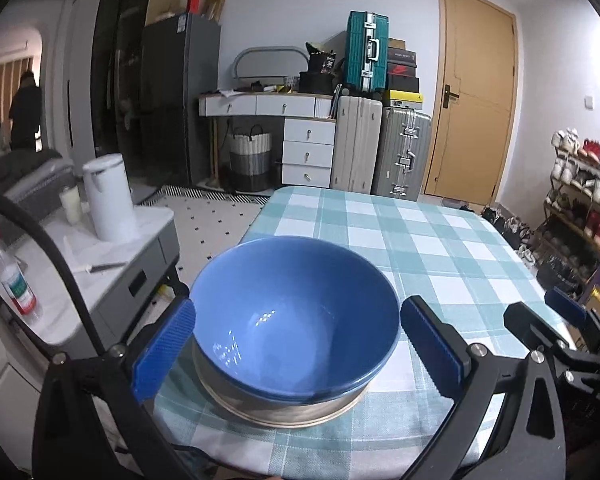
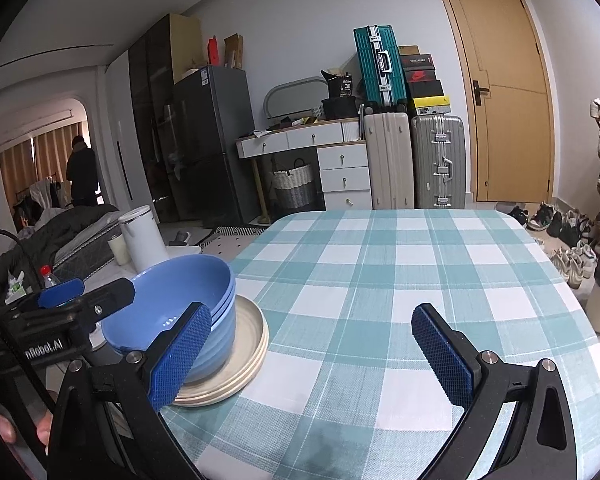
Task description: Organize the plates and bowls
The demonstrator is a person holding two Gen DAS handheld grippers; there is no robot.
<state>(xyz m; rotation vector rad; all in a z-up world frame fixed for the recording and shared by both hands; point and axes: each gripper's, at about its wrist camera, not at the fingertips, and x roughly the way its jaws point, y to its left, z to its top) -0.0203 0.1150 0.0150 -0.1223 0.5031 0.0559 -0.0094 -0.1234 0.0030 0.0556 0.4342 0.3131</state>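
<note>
A stack of blue bowls (image 2: pixel 188 300) was seen nested together, three rims apparently countable in the right wrist view, though the exact number could not be confirmed. The stack was set on beige plates (image 2: pixel 236 360), themselves piled one on another, near the left front corner of the surface (image 2: pixel 380 300), which was covered with a teal-and-white checked cloth.

The left gripper (image 1: pixel 296 344) was positioned around the uppermost bowl, its fingers (image 1: pixel 166 346) spread wide on either side of the rim and apparently just clear of it, with nothing grasped. The right gripper (image 2: pixel 312 360) was held to the right of the stack, over bare cloth, its fingers (image 2: pixel 440 356) likewise released and empty.

Beside the surface, a low grey cabinet (image 1: pixel 112 280) was seen bearing a white kettle (image 1: pixel 108 196) and a red-capped bottle (image 1: pixel 12 276). Suitcases (image 1: pixel 380 144) and a wooden door (image 1: pixel 476 92) were visible along the far wall.
</note>
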